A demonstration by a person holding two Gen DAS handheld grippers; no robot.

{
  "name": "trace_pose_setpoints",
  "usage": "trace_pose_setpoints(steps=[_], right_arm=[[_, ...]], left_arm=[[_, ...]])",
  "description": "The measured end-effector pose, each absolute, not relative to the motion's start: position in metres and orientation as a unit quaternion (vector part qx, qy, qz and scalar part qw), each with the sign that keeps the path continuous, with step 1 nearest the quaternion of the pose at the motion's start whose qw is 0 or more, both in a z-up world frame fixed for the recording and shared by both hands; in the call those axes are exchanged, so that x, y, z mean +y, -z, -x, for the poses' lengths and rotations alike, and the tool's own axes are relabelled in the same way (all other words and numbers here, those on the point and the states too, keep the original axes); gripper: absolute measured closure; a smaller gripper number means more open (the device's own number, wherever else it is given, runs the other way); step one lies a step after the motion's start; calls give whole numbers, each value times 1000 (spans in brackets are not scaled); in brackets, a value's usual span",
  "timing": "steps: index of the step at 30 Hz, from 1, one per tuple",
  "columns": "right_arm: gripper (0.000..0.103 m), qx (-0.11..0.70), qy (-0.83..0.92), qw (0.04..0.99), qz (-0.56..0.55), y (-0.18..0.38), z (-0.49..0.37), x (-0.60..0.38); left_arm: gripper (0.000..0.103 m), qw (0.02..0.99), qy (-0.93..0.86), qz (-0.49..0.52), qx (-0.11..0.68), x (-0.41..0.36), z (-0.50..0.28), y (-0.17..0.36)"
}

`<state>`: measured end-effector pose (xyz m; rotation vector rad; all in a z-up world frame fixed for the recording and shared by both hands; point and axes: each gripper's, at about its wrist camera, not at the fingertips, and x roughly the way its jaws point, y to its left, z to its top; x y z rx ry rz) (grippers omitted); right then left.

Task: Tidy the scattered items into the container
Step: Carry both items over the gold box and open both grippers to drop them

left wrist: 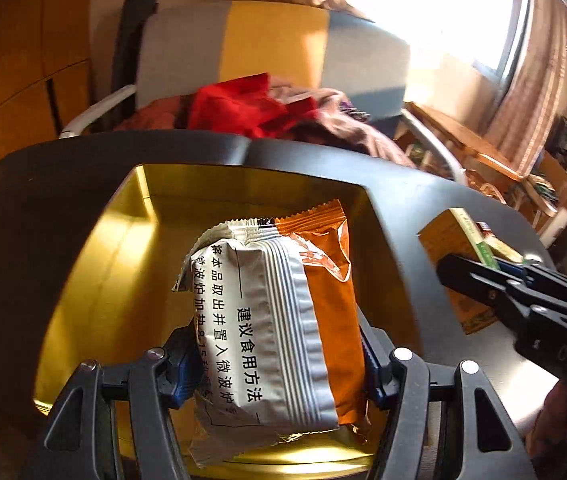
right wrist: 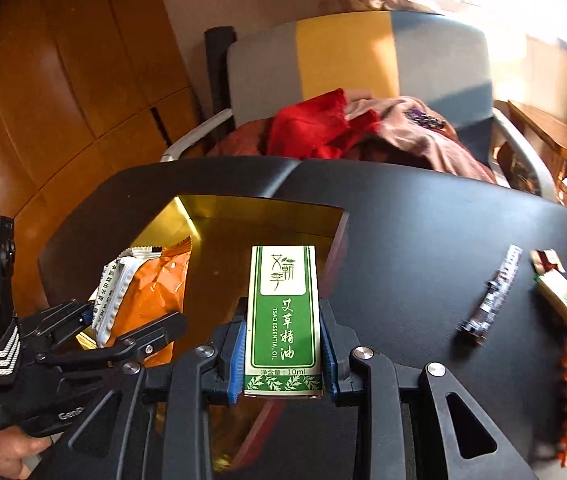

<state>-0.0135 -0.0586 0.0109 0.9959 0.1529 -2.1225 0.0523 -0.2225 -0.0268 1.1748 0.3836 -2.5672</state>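
**Gold tin takes two items at once**

Black tabletop [right wrist: 423, 220] carries the gold-lined tin [left wrist: 95, 264], over which we hold both loads. Our left gripper [left wrist: 279, 364] clamps an orange-and-white snack packet [left wrist: 283, 320] above the tin's floor; our right gripper [right wrist: 283, 354] pinches a green essential-oil box [right wrist: 283, 312] at the tin's near rim. We judge each should drop low and clear of the other before release. Small wrapped items [right wrist: 563, 300] on the table blur at the frame's edge.
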Motion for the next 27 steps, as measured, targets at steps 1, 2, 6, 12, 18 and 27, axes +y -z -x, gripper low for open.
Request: trace_pose_setpoints(steps=[1,2,6,12,18,27], right_arm=[[72,66,830,391,-391,-10,12,-69],[72,74,827,395,-392,-8,11,-79],[72,96,816,402,-404,6,10,-108],[72,119,803,399,-427,33,13,-130],[71,121,791,398,-448,51,14,-129],[69,108,792,400,-448,49,11,-124]], left_arm=[[39,156,888,-411,136,-230,-53,30],[39,163,885,-413,138,-236,-54,33],[39,186,877,-421,136,-254,-56,43],[39,198,867,-435,137,-266,-56,58],[38,212,858,-447,138,-269,-58,66],[37,222,863,-434,132,-270,-61,56]])
